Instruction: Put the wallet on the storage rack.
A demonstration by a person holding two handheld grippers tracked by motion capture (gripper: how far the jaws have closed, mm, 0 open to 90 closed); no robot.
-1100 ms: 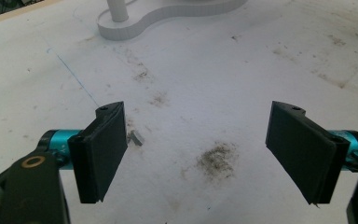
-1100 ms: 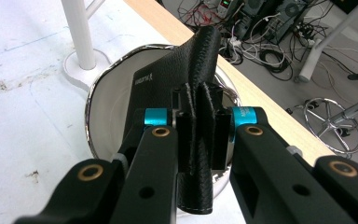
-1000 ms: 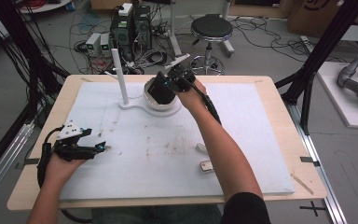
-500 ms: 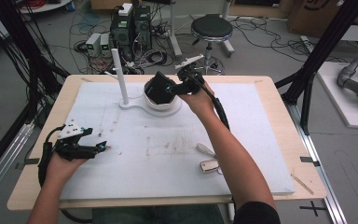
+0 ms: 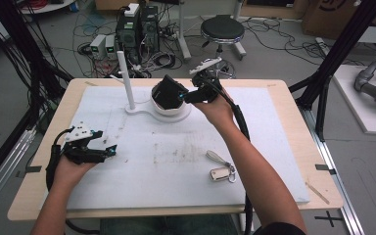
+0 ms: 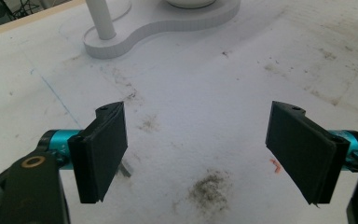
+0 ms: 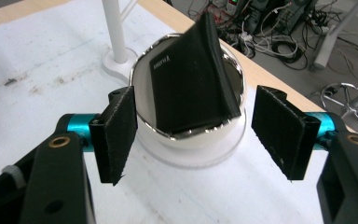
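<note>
Now: black wallet propped in shiny bowl, far middle edge of the table.
White stand carries bowl and post. Wallet tilted, leaning on the rim, small lettering at one corner. Right gripper just opened, jaws spread, nothing between. Left gripper spread over bare pad, near left corner.

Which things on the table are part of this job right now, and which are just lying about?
In the job:
wallet, standing tilted in the bowl
right gripper, open, jaws just opened, nothing between them

Lying about:
keys
white post
left gripper, open, over bare table
</note>
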